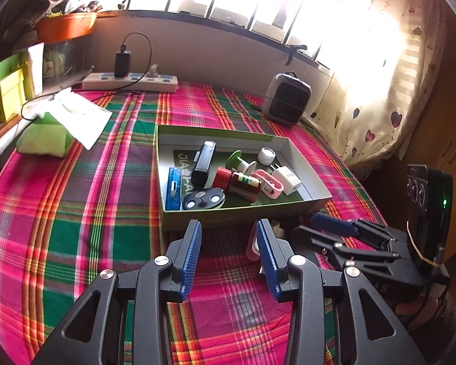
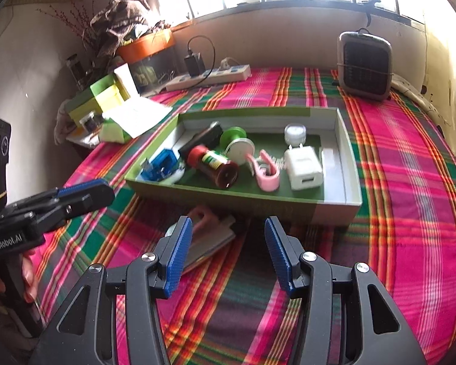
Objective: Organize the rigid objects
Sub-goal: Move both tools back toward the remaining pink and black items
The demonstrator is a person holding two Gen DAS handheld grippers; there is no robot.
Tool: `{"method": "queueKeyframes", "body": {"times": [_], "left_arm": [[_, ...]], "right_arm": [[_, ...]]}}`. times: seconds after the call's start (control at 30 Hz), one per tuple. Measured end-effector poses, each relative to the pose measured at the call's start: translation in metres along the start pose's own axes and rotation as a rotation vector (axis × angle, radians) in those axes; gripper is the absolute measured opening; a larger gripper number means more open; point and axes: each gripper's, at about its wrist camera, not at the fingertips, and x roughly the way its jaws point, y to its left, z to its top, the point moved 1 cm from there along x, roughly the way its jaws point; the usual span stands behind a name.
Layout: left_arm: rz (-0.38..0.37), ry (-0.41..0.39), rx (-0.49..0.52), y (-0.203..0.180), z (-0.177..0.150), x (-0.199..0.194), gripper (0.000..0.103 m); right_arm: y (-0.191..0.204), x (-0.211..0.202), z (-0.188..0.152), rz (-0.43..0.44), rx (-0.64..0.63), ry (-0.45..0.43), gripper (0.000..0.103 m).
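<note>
A: From the left wrist, what's ahead of the left claw (image 1: 229, 228)?

B: Its blue pads stand spread with nothing between them, over the plaid-covered counter (image 1: 76, 213). Just beyond the tips sits the green tray (image 1: 243, 217). On its floor I read white letters upside down, roughly "JIA" and "FA", partly hidden. Inside lie a black block (image 1: 203, 164), a blue case (image 1: 173, 188), a red-capped bottle (image 1: 238, 182) with a yellow-green label too small to read, a pink clip (image 1: 270, 184) and a white charger (image 1: 287, 179).

A: And off to the right?

B: The right claw (image 1: 325, 223), seen side-on. A pink-edged item (image 1: 252, 243) lies against the left claw's right pad, outside the tray.

A: Now the right wrist.

B: The right claw (image 2: 228, 232) is spread and empty too, the tray (image 2: 258, 205) just past its tips. By its left pad lies a flat grey-and-pink thing (image 2: 209, 228), outside the tray. Further left is the left claw (image 2: 82, 193), its body marked "GenRobot.AI", with a hand (image 2: 27, 273) on the handle.
</note>
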Motion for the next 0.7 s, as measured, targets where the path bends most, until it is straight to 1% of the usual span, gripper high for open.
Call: {"method": "queueKeyframes", "body": {"times": [0.3, 0.4, 0.5, 0.57, 0.7], "left_arm": [[-0.003, 0.006, -0.027, 0.012, -0.013, -0.006, 0.037], [-0.008, 0.008, -0.037, 0.016, -0.017, -0.007, 0.037], [-0.014, 0.009, -0.045, 0.02, -0.019, -0.008, 0.037], [-0.017, 0.015, -0.048, 0.021, -0.02, -0.007, 0.037], [-0.029, 0.022, -0.048, 0.023, -0.021, -0.006, 0.037]], "right_arm": [[0.022, 0.015, -0.017, -0.009, -0.03, 0.054, 0.051], [0.029, 0.02, -0.018, -0.03, -0.042, 0.062, 0.051], [0.035, 0.023, -0.017, -0.075, -0.057, 0.065, 0.052], [0.037, 0.026, -0.017, -0.089, -0.053, 0.075, 0.057], [0.038, 0.033, -0.017, -0.124, -0.046, 0.09, 0.058]]}}
